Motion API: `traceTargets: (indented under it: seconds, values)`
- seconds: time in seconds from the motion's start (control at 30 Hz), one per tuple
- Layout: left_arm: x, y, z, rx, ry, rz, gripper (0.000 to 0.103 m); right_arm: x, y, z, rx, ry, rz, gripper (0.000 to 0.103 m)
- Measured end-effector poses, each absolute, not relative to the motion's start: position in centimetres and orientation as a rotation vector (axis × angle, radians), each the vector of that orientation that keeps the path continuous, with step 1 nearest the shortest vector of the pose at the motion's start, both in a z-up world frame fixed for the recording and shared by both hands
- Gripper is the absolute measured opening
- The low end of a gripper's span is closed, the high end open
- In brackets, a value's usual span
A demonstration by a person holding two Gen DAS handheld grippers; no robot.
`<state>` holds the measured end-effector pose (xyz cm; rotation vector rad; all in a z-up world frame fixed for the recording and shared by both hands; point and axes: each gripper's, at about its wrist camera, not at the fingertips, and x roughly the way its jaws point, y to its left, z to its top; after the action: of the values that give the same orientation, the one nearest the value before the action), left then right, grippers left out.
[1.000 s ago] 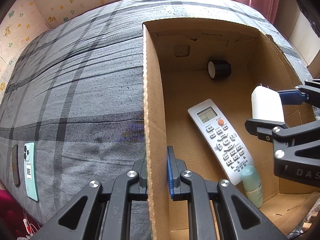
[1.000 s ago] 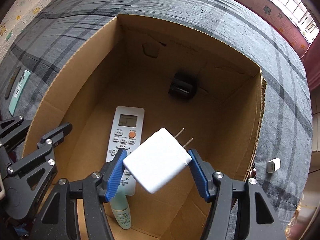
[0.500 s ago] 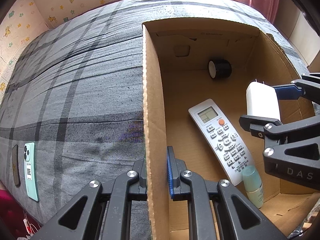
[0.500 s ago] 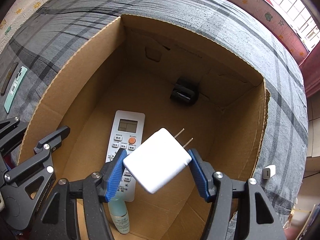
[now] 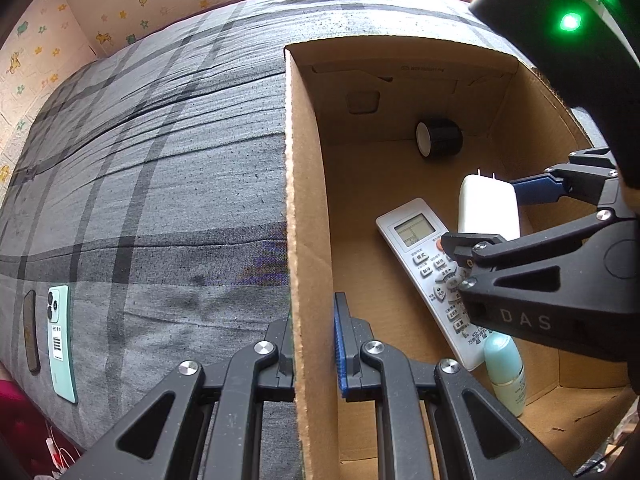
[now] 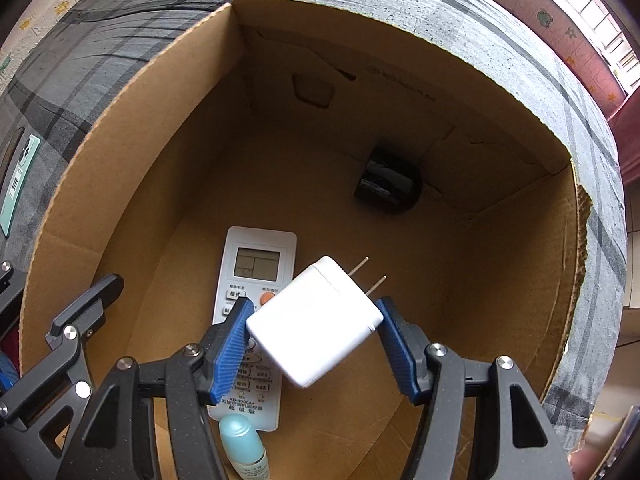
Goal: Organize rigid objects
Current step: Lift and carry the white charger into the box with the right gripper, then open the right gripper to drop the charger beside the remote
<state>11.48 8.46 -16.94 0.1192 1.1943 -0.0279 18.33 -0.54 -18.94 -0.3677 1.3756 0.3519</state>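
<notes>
An open cardboard box [image 5: 308,208] [image 6: 132,128] stands on a grey plaid bed. My left gripper [image 5: 314,344] is shut on the box's left wall, one finger outside and one inside. My right gripper [image 6: 314,334] [image 5: 492,216] is shut on a white plug charger [image 6: 316,322] [image 5: 486,208], prongs pointing away, and hangs inside the box above its floor. Under it lie a white remote control [image 6: 254,292] [image 5: 424,264] and a small teal bottle [image 6: 242,446] [image 5: 504,368]. A black tape roll [image 6: 390,188] [image 5: 438,138] rests by the far wall.
On the plaid bedcover [image 5: 140,180], left of the box, lie a mint green phone [image 5: 62,344] [image 6: 18,176] and a dark slim object [image 5: 31,330]. Bare cardboard floor [image 6: 460,300] lies right of the remote. A papered wall runs behind the bed.
My right gripper, still holding the charger, has sunk deeper into the box and drifted towards the remote. The left gripper and the box have stayed put.
</notes>
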Motion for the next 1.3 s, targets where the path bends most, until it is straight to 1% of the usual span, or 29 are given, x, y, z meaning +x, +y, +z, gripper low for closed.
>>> traceTargets:
  seconds: [0.4, 0.53, 0.7, 0.9, 0.97, 1.3]
  values:
    - [11.6, 8.6, -17.1, 0.123, 1.195, -0.029, 0.014, 20.0, -1.8, -20.2, -0.315, 1.389, 0.338, 0.068]
    - [11.6, 8.6, -17.0, 0.122, 1.195, -0.028, 0.014, 19.8, -2.1, -19.4, -0.301, 1.362, 0.366, 0.082]
    - [11.6, 8.5, -17.0, 0.120, 1.195, -0.026, 0.014, 19.2, -2.0, -18.1, -0.297, 1.322, 0.377, 0.088]
    - [11.5, 8.7, -17.0, 0.103, 1.196, -0.027, 0.014, 18.6, -1.5, -16.0, -0.325, 1.267, 0.369, 0.093]
    - [11.5, 8.6, -17.0, 0.108, 1.195, -0.027, 0.014, 18.0, -0.5, -14.8, -0.317, 1.265, 0.366, 0.094]
    - [11.5, 8.5, -17.0, 0.113, 1.195, -0.022, 0.014, 16.5, -2.9, -12.2, -0.274, 1.233, 0.335, 0.094]
